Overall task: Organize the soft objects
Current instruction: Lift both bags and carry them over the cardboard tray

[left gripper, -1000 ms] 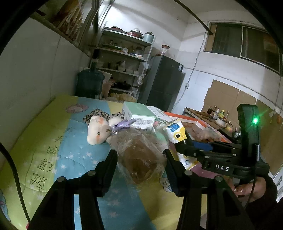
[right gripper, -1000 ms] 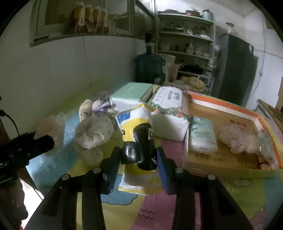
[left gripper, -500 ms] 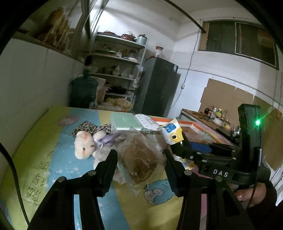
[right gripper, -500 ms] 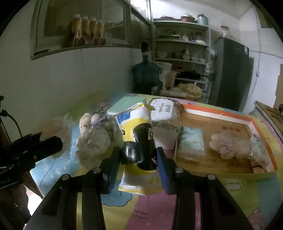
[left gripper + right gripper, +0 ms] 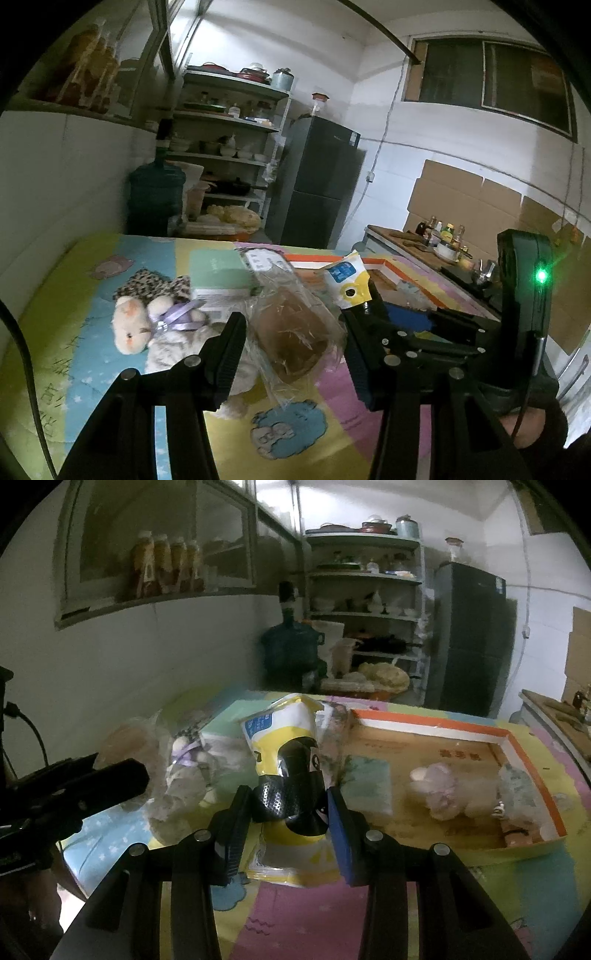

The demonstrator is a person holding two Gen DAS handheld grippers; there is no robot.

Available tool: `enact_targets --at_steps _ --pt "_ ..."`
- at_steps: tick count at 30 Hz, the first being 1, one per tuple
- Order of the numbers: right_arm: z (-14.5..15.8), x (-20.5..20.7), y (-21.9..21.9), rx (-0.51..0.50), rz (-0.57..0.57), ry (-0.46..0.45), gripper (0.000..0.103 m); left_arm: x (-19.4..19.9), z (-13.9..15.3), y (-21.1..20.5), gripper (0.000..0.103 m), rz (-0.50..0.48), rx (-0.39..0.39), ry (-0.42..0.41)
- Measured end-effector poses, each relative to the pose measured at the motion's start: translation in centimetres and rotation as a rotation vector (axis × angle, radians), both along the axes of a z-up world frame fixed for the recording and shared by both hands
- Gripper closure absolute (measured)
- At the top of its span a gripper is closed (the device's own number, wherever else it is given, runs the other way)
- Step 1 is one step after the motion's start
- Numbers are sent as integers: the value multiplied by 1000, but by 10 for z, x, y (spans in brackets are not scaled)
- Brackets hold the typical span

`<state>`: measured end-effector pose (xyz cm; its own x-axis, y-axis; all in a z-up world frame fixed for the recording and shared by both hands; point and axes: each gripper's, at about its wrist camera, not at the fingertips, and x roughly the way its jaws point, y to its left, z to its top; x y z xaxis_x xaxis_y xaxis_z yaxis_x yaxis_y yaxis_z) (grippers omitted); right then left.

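A clear plastic bag holding a brown bun (image 5: 291,339) sits between the black fingers of my left gripper (image 5: 291,350), which is shut on it and holds it above the patterned cloth. My right gripper (image 5: 288,823) is shut on a yellow and white pouch (image 5: 284,731) with a black perforated patch on its front. The pouch (image 5: 347,280) also shows in the left wrist view, to the right of the bun bag. The bun bag (image 5: 125,738) appears at the left edge of the right wrist view.
A cream plush bear with a purple ribbon (image 5: 129,328), a leopard cloth (image 5: 147,280) and a green box (image 5: 218,273) lie on the cloth. An orange-rimmed cardboard tray (image 5: 517,738) holds a pale plush toy (image 5: 439,790) and a tissue pack (image 5: 369,782). Shelves, a water jug and a fridge stand behind.
Both grippers have risen and shifted with their loads still gripped. The table and its objects sit lower and farther off in both views.
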<state>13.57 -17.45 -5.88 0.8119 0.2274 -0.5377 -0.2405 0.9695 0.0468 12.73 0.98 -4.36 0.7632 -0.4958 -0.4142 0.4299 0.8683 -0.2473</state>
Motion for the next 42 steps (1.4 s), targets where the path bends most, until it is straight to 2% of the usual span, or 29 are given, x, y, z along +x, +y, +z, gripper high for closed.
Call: enact_targets --at_steps 20,42 --pt "19 1 -67 8 -115 -54 61 33 17 -81 52 -58 15 50" --pt "40 25 -163 -94 -234 -100 61 84 25 -173 53 -86 59 82"
